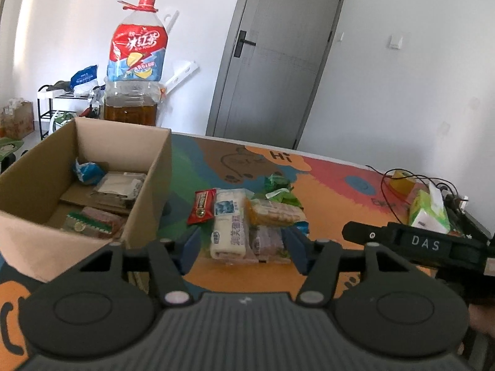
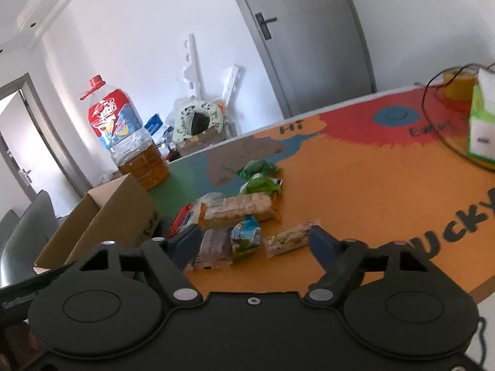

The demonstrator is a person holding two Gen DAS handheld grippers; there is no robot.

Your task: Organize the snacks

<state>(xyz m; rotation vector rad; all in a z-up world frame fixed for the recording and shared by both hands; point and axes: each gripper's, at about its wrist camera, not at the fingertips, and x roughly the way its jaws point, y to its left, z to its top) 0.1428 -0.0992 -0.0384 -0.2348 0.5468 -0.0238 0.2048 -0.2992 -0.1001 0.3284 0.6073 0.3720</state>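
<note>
Cardboard box (image 1: 92, 167) wall blocks my left side, big bottle (image 1: 134, 61) behind it. Snack pile (image 1: 247, 216) dead ahead. Open tabletop (image 2: 371, 191) to the right; tissue box (image 2: 482, 123) and cables (image 1: 389, 191) at far edge.

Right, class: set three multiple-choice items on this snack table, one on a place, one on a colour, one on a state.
1. Where does the big bottle stand?
A. behind the cardboard box
B. inside the box
C. among the loose snacks

2. What colour is the bottle's cap?
A. green
B. red
C. white

3. How is the left gripper?
A. clamped on a red packet
B. open, with the white packet ahead of its fingers
C. carrying the box

Answers:
1 A, the bottle rises past the box's far wall.
2 B, the cap and handle are red.
3 B, the blue fingers stand apart and press on nothing.
</note>
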